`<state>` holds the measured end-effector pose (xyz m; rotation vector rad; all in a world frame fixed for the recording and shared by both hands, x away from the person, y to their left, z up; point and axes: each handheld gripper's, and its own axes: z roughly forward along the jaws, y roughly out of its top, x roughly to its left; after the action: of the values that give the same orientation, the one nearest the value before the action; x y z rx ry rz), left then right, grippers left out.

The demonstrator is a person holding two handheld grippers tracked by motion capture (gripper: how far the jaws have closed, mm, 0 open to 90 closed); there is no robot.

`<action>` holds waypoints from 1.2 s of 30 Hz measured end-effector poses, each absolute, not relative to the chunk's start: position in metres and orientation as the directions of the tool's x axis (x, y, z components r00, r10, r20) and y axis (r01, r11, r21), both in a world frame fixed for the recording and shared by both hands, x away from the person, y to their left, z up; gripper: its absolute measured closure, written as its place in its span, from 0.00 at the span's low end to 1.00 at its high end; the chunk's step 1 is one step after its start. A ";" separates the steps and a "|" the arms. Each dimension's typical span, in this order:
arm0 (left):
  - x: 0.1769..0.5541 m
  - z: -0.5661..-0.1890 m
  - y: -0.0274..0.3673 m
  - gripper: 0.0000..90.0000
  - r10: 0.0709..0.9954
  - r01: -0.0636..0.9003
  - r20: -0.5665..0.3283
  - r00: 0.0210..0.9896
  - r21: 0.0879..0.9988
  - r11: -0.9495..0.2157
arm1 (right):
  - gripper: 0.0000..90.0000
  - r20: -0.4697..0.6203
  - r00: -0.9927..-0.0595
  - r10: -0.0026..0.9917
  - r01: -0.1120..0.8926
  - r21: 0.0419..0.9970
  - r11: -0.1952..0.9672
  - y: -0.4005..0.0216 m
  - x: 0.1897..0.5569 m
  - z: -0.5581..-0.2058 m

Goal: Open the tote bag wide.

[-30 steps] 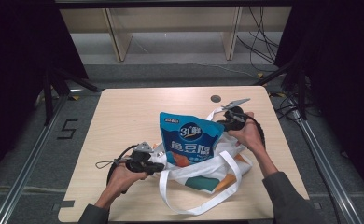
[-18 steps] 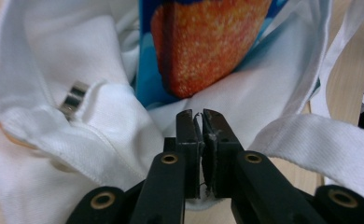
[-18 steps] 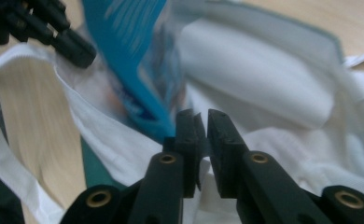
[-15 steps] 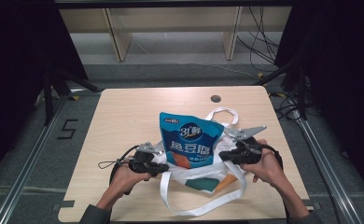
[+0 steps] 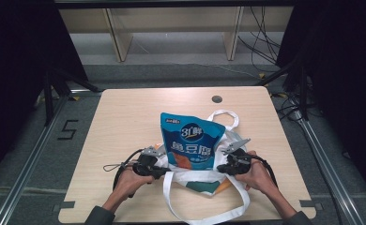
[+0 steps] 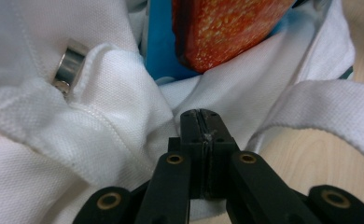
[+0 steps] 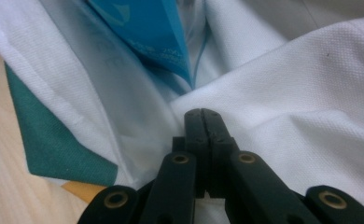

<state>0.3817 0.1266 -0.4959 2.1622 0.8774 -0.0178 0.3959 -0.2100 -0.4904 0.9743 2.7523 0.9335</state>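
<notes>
On the near half of the table (image 5: 125, 117), my left gripper (image 5: 158, 161) and right gripper (image 5: 224, 159) each pinch the cloth of the white bag (image 5: 204, 180). The blue pouch (image 5: 190, 140) sits only partly inside, so pulling the bag up remains. Its long axis points away from me, top end far.
</notes>
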 end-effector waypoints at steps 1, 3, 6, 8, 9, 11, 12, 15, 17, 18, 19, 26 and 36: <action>0.382 -0.496 0.127 0.97 0.583 0.591 -0.279 0.763 0.664 -0.457 | 1.00 0.123 -0.793 0.597 0.548 0.573 0.610 -0.209 0.397 -0.491; 0.383 -0.497 0.126 0.98 0.588 0.593 -0.276 0.760 0.664 -0.455 | 1.00 0.132 -0.793 0.595 0.550 0.574 0.606 -0.210 0.401 -0.493; 0.384 -0.498 0.127 0.98 0.596 0.604 -0.288 0.750 0.665 -0.439 | 1.00 0.136 -0.787 0.601 0.560 0.564 0.606 -0.210 0.408 -0.492; 0.386 -0.499 0.127 0.99 0.600 0.607 -0.288 0.746 0.665 -0.435 | 1.00 0.156 -0.761 0.630 0.599 0.541 0.590 -0.209 0.413 -0.491; 0.388 -0.499 0.126 0.99 0.595 0.603 -0.288 0.750 0.669 -0.436 | 1.00 0.145 -0.757 0.638 0.594 0.561 0.577 -0.207 0.416 -0.493; 0.388 -0.500 0.124 0.99 0.606 0.604 -0.280 0.745 0.669 -0.433 | 1.00 0.088 -0.771 0.631 0.572 0.530 0.626 -0.209 0.425 -0.491; 0.389 -0.501 0.123 0.99 0.608 0.602 -0.277 0.744 0.672 -0.431 | 1.00 0.081 -0.758 0.647 0.580 0.539 0.612 -0.206 0.428 -0.492; 0.393 -0.503 0.120 0.99 0.617 0.605 -0.272 0.738 0.671 -0.428 | 1.00 0.089 -0.753 0.652 0.588 0.536 0.606 -0.205 0.441 -0.492; 0.397 -0.503 0.119 0.99 0.630 0.611 -0.271 0.728 0.673 -0.417 | 1.00 0.108 -0.762 0.639 0.586 0.535 0.609 -0.205 0.451 -0.493; 0.399 -0.504 0.119 0.99 0.630 0.613 -0.276 0.726 0.676 -0.410 | 1.00 0.082 -0.769 0.634 0.565 0.553 0.613 -0.207 0.459 -0.494; 0.400 -0.504 0.118 0.99 0.643 0.617 -0.270 0.717 0.674 -0.406 | 1.00 0.095 -0.763 0.640 0.572 0.560 0.599 -0.207 0.463 -0.495; 0.410 -0.505 0.115 0.99 0.650 0.629 -0.291 0.702 0.681 -0.375 | 1.00 0.154 -0.716 0.681 0.626 0.574 0.528 -0.205 0.488 -0.494; 0.406 -0.492 0.120 0.85 0.622 0.614 -0.338 0.706 0.730 -0.300 | 0.92 0.191 -0.694 0.694 0.631 0.626 0.458 -0.213 0.487 -0.487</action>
<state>0.4056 0.1202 -0.4921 1.9925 0.9476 0.0115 0.4865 -0.2135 -0.4870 1.1866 2.6030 1.0581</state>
